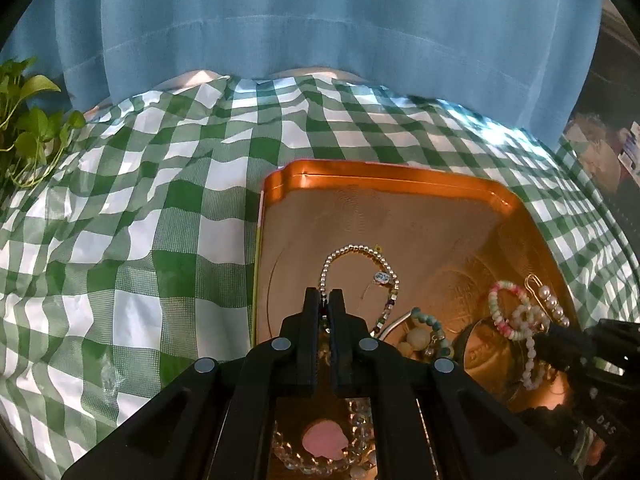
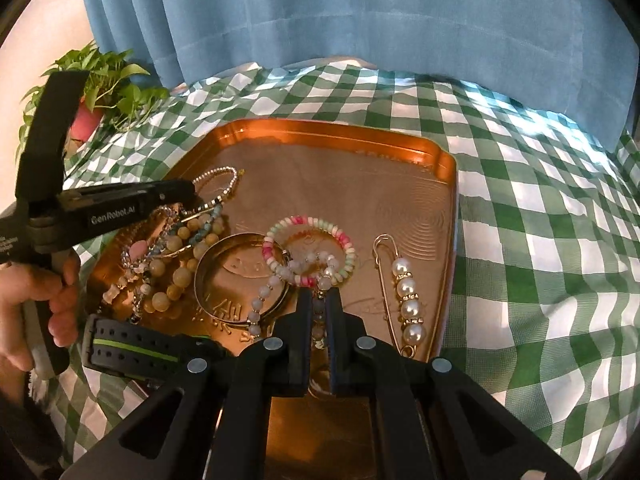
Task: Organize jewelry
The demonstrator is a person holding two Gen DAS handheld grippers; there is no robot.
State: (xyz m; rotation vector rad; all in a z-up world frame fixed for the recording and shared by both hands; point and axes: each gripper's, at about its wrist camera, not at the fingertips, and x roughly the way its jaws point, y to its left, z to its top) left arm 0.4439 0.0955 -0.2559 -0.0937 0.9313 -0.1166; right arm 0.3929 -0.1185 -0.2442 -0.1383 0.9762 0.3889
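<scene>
Both my claws work the copper-coloured metal tray (image 2: 436, 168) on the green-checked surface. My left claw (image 1: 328, 300) pinches the silver beaded bracelet (image 1: 360, 252); my right claw (image 2: 319, 300) has nearly closed on a pale bead strand (image 2: 280, 276), seemingly to separate the tangle.

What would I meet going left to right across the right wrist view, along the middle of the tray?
Left gripper → yellow bead bracelet → gold bangle → pink and white bead bracelet → pearl pin → checked cloth.
</scene>
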